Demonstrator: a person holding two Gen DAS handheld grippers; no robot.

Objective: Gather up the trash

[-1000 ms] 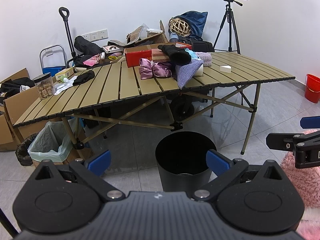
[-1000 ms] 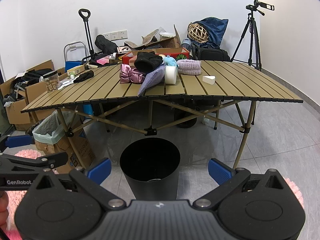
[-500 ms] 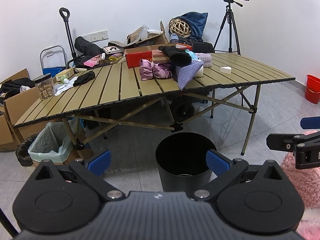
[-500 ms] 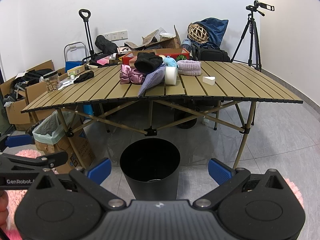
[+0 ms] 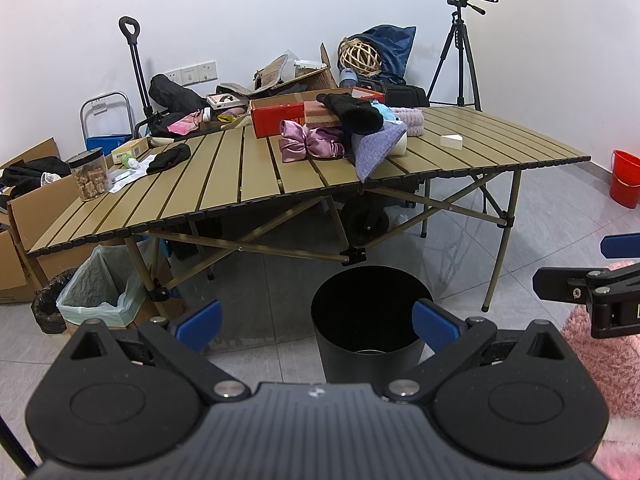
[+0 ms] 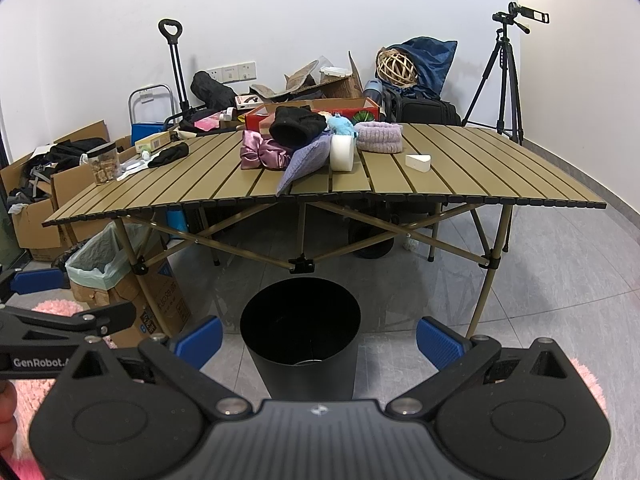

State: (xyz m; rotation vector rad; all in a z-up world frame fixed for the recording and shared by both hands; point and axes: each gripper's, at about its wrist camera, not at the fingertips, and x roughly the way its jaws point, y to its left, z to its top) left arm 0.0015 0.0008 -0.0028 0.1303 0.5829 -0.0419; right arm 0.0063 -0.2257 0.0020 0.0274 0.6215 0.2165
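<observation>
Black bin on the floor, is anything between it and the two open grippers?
Nothing visible does. The black bin stands on bare floor just ahead of the right gripper and left gripper, mouth uncovered.

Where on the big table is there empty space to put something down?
The table is bare along its near edge and on its right end, past the white wedge. It is crowded in the middle back, around the pink satin cloth and black hat, and by the jar on the left.

matt black bin [image 5: 368,320], glossy satin cloth [image 5: 308,146], slatted wood-look table [image 5: 480,152].
</observation>
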